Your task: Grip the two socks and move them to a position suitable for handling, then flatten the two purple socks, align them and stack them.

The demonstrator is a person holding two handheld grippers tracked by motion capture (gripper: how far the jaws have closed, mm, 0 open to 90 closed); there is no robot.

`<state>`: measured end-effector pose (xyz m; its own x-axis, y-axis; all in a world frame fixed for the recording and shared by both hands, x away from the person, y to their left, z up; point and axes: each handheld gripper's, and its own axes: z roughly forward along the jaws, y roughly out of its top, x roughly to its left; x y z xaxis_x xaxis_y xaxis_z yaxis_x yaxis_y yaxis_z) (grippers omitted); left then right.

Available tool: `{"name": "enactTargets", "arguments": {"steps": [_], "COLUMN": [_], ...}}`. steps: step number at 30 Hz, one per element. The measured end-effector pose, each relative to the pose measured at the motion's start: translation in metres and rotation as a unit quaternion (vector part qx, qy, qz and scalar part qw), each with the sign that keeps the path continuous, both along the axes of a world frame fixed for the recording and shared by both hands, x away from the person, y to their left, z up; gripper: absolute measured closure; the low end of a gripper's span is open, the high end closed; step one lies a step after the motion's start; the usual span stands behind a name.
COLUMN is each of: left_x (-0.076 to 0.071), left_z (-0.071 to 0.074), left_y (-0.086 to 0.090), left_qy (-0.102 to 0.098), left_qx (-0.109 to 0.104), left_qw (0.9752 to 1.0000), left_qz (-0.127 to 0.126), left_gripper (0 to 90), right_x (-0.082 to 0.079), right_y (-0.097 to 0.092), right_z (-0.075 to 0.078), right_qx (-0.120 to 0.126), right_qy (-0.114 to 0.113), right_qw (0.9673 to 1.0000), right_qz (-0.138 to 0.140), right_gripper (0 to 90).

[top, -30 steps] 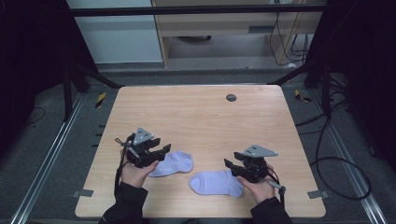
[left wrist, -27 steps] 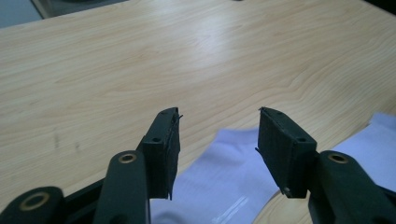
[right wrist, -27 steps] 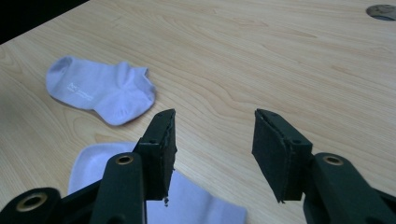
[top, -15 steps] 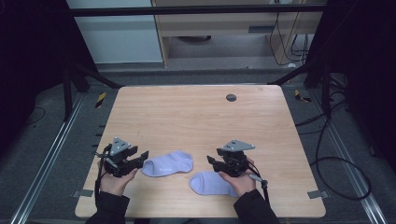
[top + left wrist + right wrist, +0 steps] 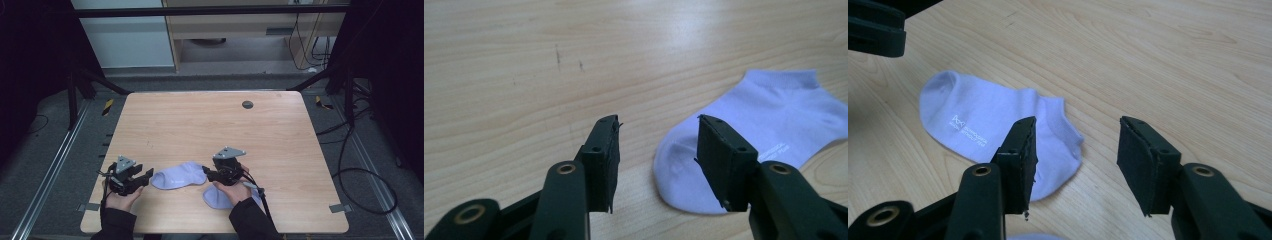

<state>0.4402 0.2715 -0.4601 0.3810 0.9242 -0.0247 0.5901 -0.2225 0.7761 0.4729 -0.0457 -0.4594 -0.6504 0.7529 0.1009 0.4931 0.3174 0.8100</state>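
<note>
Two pale lilac ankle socks lie flat on the wooden table [image 5: 210, 125]. One sock [image 5: 177, 176] stretches between my two grippers. The other sock [image 5: 219, 198] lies nearer the front edge, partly under the right hand. My left gripper [image 5: 148, 175] sits low at the first sock's toe [image 5: 774, 115]; its jaws stand open, have just closed a little, and the toe lies just ahead of the right-hand jaw, untouched. My right gripper [image 5: 206, 175] points left over the cuff end of that sock [image 5: 978, 125], jaws open with bare wood between them.
A small dark round grommet [image 5: 247, 104] sits in the table's far side. Black frame bars and cables surround the table on the grey floor. In the right gripper view, the left gripper [image 5: 873, 30] shows at the top left, and a sliver of the second sock [image 5: 1023, 236] at the bottom.
The right gripper has travelled left, off the near sock and up to the far sock's cuff. The left gripper has pulled back left and down to that sock's toe. Both socks lie unmoved.
</note>
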Motion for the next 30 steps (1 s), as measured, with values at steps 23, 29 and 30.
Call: {"name": "enactTargets", "arguments": {"steps": [23, 29, 30], "left_x": [0.011, 0.012, 0.012], "left_z": [-0.027, -0.029, -0.029], "left_y": [-0.002, -0.005, -0.006], "left_qy": [0.048, 0.059, 0.06], "left_qx": [0.03, 0.03, 0.031], "left_qw": [0.9983, 0.9976, 0.9975], "left_qz": [-0.016, -0.019, -0.02], "left_gripper": [61.4, 72.3, 75.1], "right_x": [0.026, 0.024, 0.024], "right_y": [0.031, 0.031, 0.03], "right_z": [-0.038, -0.042, -0.042], "right_qx": [-0.048, -0.05, -0.049], "right_qy": [0.037, 0.038, 0.042], "right_qw": [0.9981, 0.998, 0.9979], "right_qz": [-0.012, -0.008, -0.008], "right_gripper": [60.3, 70.9, 74.3]}}
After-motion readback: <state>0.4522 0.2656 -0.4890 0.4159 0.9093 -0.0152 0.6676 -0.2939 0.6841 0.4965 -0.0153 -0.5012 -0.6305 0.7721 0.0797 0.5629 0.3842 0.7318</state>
